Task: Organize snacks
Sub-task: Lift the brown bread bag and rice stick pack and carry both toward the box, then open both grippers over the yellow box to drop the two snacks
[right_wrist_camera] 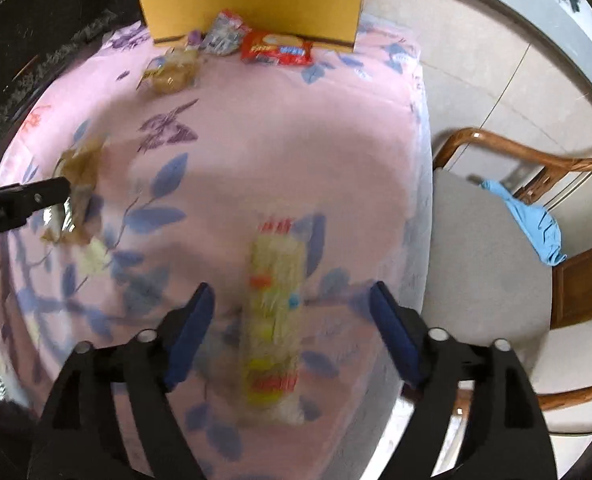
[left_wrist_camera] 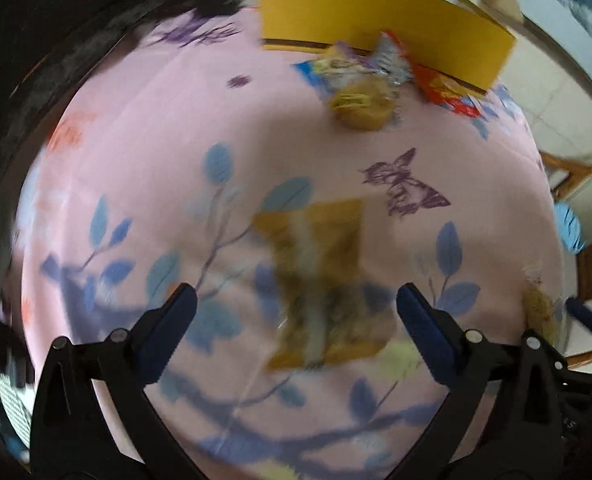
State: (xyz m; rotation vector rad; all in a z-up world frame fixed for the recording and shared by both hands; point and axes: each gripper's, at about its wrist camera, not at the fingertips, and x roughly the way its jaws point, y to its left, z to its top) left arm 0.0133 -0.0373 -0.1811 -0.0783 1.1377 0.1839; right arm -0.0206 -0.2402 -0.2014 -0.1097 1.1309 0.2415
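My left gripper (left_wrist_camera: pixel 296 308) stands open over the pink flowered cloth (left_wrist_camera: pixel 156 140). A blurred yellow-brown snack packet (left_wrist_camera: pixel 320 280) lies between its fingers, which stand clear of it on both sides. My right gripper (right_wrist_camera: pixel 292 300) is open too, with a long pale packet (right_wrist_camera: pixel 276 320) marked red and yellow lying between its fingers, untouched. In the right wrist view one left finger (right_wrist_camera: pixel 24 200) shows beside the brown packet (right_wrist_camera: pixel 80 184). A yellow box (left_wrist_camera: pixel 376 20) (right_wrist_camera: pixel 256 0) stands at the far end.
In front of the box lie a round brown cake packet (right_wrist_camera: pixel 174 72), a silvery packet (right_wrist_camera: pixel 224 34) and a red packet (right_wrist_camera: pixel 276 50). The table edge (right_wrist_camera: pixel 424 200) drops off on the right, beside a wooden chair (right_wrist_camera: pixel 488 260) with a blue cloth (right_wrist_camera: pixel 536 224).
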